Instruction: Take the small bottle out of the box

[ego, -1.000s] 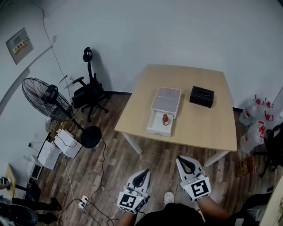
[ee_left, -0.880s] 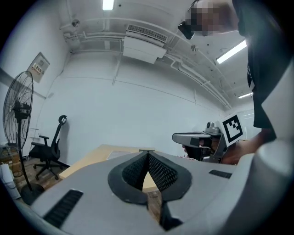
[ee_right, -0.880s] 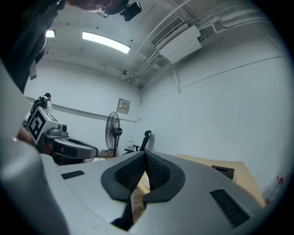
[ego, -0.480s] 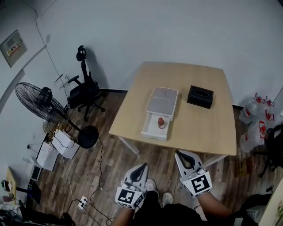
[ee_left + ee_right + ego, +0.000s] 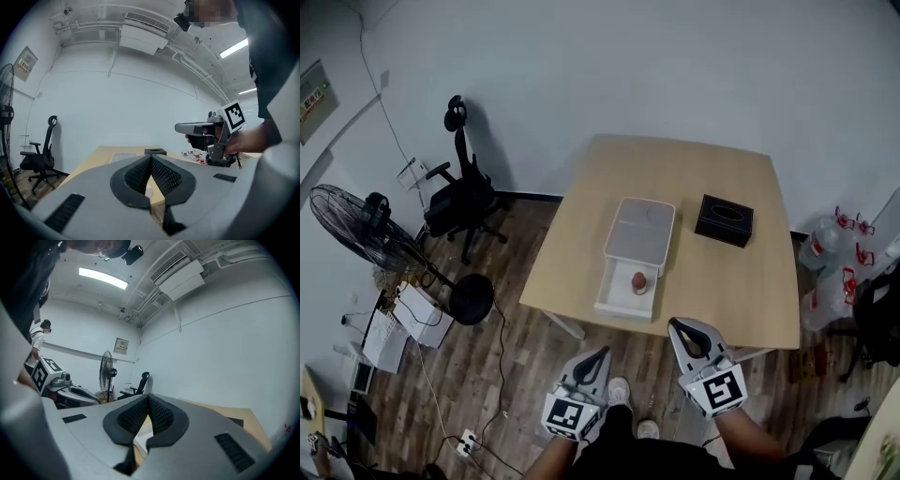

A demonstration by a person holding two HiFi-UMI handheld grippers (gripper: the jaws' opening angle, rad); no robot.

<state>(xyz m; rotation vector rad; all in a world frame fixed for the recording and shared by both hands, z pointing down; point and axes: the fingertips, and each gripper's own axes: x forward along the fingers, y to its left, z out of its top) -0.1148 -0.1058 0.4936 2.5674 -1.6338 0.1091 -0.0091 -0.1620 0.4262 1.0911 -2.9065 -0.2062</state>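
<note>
The left gripper's (image 5: pixel 151 159) dark ribbed pads are pressed together tip to tip, with nothing between them. The right gripper (image 5: pixel 148 398) looks the same: pads meeting at a point, empty. In the head view both sit at the bottom centre of the frame. They are held out in front of the person over the wooden floor (image 5: pixel 506 356), short of the near edge of the table (image 5: pixel 581 244), and touch nothing.

Beyond them, in the middle of the frame, the table carries a white box (image 5: pixel 639 225) with a flat pale top. Its drawer (image 5: pixel 614 295) is pulled out toward the bottom of the frame. The small bottle (image 5: pixel 638 282), reddish, stands upright inside the open drawer, toward its right side. A black tissue box (image 5: pixel 724 219) lies to the right, apart from the white box.

Further out, an office chair (image 5: pixel 459 192) stands at the upper left, a fan (image 5: pixel 366 230) at the left edge, and water jugs (image 5: pixel 839 253) at the right edge.

As for the task, the drawer already stands open and the bottle is exposed, but the bottle has not been touched. By my reading nearly everything remains. A gripper must reach over the table edge, spread its jaws, close on the bottle, lift it clear of the drawer and set it down outside.
</note>
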